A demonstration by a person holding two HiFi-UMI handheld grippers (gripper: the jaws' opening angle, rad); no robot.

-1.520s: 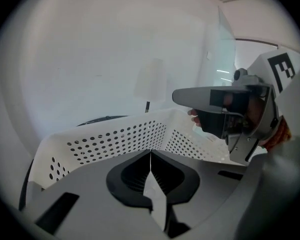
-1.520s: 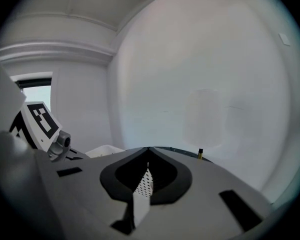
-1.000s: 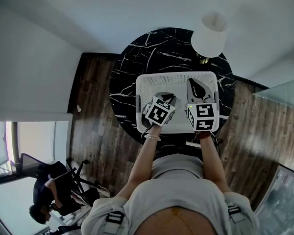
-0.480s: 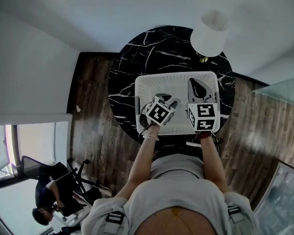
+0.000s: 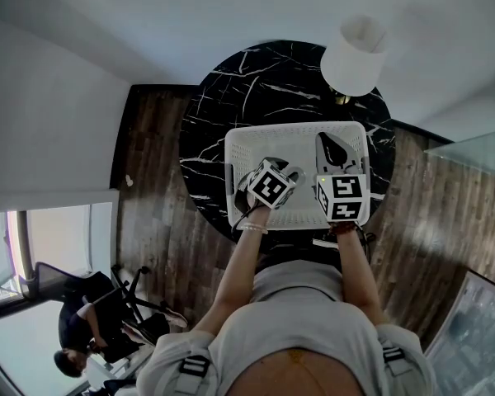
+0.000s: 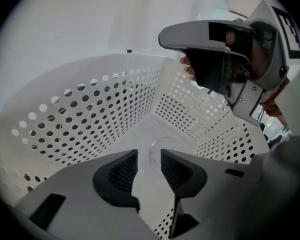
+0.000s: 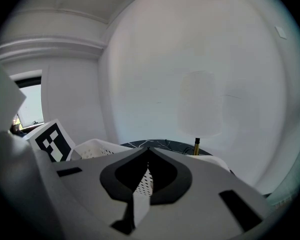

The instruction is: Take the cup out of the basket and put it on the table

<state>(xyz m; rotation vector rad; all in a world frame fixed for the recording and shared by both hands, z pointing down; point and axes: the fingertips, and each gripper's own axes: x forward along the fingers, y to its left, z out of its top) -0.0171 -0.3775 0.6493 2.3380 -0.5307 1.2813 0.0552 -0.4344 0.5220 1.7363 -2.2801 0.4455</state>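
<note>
White perforated plastic forms the basket (image 5: 297, 132), which stands on the round black marble surface (image 5: 231, 97) directly in front of the person. At its left side, the left hand-held gripper (image 6: 149, 156) points steeply down into the basket. Its jaws have just been opening and now stand released, wide apart, with nothing pressed between the pads. The cup (image 6: 154, 153) — clear, and visible only as a faint curved rim — sits on the basket floor just beyond the jaw tips, in line with the gap but apparently not inside it. To the right, the right hand-held gripper (image 7: 146, 151) is clenched on nothing, jaw tips together, and hangs over the basket's right half, aimed towards the lamp (image 5: 355, 56) at the surface's far edge. Judged step: approach for the pick, cup not yet grasped. The next move likely calls for lowering the left jaws until the pads straddle the cup wall, closing gently because a clear wall may slip, then lifting above the basket rim and setting the cup on bare surface beside the basket.
</note>
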